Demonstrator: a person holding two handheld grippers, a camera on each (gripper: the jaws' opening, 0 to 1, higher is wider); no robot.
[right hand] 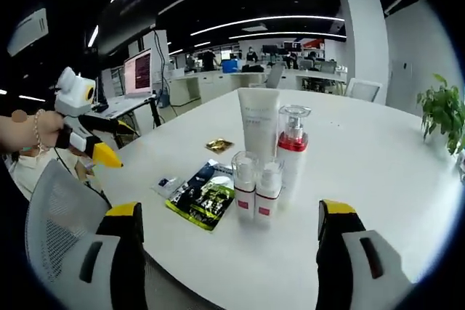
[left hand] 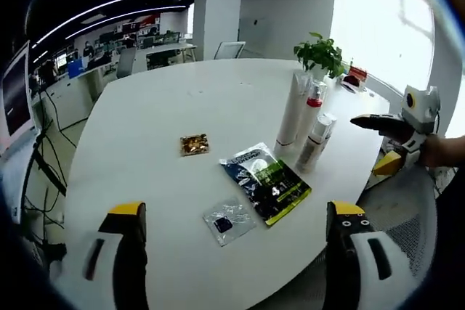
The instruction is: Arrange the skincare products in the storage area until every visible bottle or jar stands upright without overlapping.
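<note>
White plastic tube (right hand: 259, 127), red-collared pump bottle (right hand: 293, 152) and two small clear-capped bottles (right hand: 256, 186) were noted upright, tightly clustered on the white round table (right hand: 378, 179). A knock-over was judged likely, since neighbours nearly touched. The cluster was seen ahead, between the open, empty jaws of the right gripper (right hand: 225, 252); the left gripper (left hand: 236, 255) was likewise open, well apart.

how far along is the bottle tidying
Looks nearly done: the white tube, the pump bottle and two small bottles stand upright in a tight cluster. Both hand-held grippers are open, holding nothing. Left: possibly spacing them; I can't tell if they touch. Sachets lie flat beside them.
</note>
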